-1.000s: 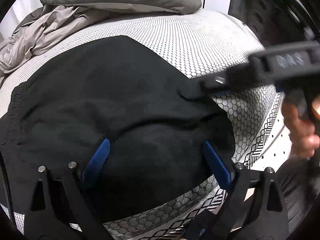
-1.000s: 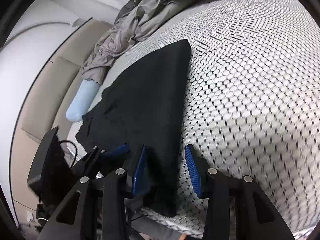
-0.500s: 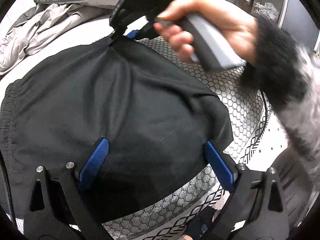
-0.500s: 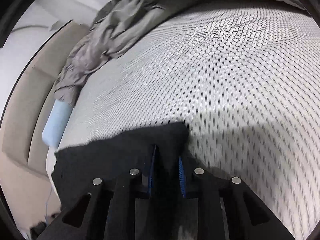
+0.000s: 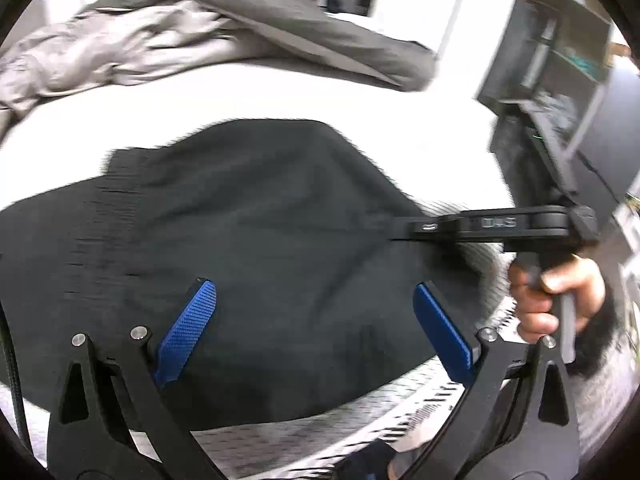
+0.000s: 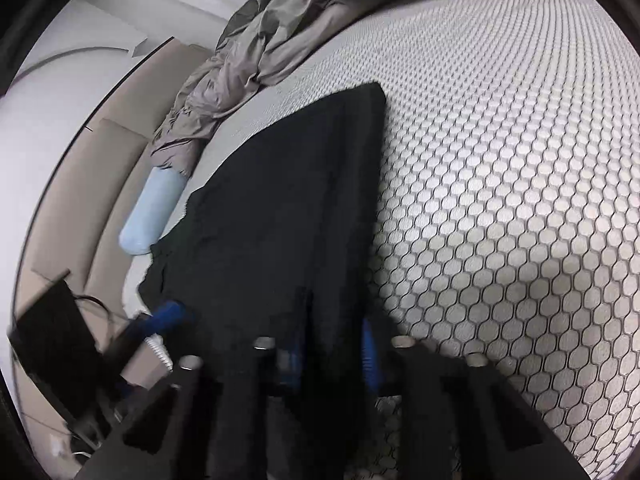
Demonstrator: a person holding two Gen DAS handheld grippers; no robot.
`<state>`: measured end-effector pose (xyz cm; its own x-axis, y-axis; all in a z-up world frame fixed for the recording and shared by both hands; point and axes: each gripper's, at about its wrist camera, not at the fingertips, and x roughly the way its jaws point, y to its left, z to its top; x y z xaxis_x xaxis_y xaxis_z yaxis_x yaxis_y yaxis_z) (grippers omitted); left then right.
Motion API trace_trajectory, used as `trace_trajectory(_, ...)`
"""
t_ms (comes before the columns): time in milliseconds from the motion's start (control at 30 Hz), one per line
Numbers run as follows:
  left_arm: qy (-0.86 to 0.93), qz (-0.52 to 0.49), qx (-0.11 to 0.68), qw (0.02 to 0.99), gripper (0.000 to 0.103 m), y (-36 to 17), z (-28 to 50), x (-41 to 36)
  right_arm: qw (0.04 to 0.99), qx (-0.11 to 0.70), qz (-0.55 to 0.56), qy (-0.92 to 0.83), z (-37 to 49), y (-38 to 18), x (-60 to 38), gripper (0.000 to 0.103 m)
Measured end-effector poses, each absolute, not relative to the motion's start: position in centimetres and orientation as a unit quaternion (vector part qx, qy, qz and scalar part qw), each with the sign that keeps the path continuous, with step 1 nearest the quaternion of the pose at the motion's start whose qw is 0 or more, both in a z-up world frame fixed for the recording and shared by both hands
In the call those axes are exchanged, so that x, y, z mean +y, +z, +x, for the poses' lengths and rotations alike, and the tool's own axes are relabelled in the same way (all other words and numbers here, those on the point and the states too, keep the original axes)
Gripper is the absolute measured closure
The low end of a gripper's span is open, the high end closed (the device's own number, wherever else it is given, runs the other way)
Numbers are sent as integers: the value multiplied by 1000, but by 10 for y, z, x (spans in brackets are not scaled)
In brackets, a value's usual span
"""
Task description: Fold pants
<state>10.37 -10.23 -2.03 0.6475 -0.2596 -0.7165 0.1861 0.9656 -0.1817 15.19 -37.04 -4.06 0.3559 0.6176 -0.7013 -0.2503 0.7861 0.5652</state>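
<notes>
Pants (image 5: 248, 264), black, lie spread on the bed (image 6: 520, 200), below the grey blanket (image 5: 208, 32) heaped at its far end. Left gripper (image 5: 316, 328) hangs over them, jaws wide. Right gripper (image 6: 332, 360) pinches the pants' near-right edge between narrow jaws.

Both views are bowed hard by the fisheye lens, with a black vignette closing in at the corners. The left wrist view is bright and smeared by motion blur: the bed (image 5: 280, 92) burns out to plain white, its pattern lost, and the black pants (image 5: 248, 248) have streaked edges. The right wrist view is dimmer and greyer; the bed's hexagon weave reads sharply, but the right gripper (image 6: 332, 364) at the bottom is blurred, with soft shadow on the mattress beside it.
</notes>
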Motion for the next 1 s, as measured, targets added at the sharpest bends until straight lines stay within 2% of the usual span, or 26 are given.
trace_trajectory(67, -100, -43, 403, 909, 4, -16, 106, -91, 815, 481, 177, 270, 167, -31, -367, 89)
trace_trajectory(167, -71, -31, 412, 908, 4, -11, 115, -80, 826, 499, 144, 220, 185, -36, -363, 69)
trace_trajectory(267, -74, -15, 403, 912, 4, -4, 116, -77, 842, 480, 146, 198, 173, -23, -372, 67)
trace_trajectory(400, -102, 24, 392, 914, 4, -9, 126, -95, 884, 395, 95, 233, 145, 21, -352, 67)
trace_trajectory(467, -120, 41, 397, 909, 12, -21, 140, -101, 881, 384, 78, 265, 124, 26, -335, 66)
trace_trajectory(533, -119, 46, 419, 899, 43, -42, 151, -99, 875, 389, 49, 285, 119, 17, -308, 66)
trace_trajectory(633, -122, 53, 420, 898, 63, -56, 152, -86, 858, 435, -11, 274, 129, -22, -273, 66)
trace_trajectory(700, -129, 33, 421, 897, 71, -55, 152, -72, 853, 449, -44, 263, 136, -45, -266, 67)
trace_trajectory(833, -116, 6, 420, 900, 72, -55, 141, -36, 879, 406, -122, 221, 123, -39, -279, 67)
trace_trajectory(1000, -113, -6, 412, 904, 72, -46, 132, -18, 888, 418, -97, 163, 126, -29, -306, 67)
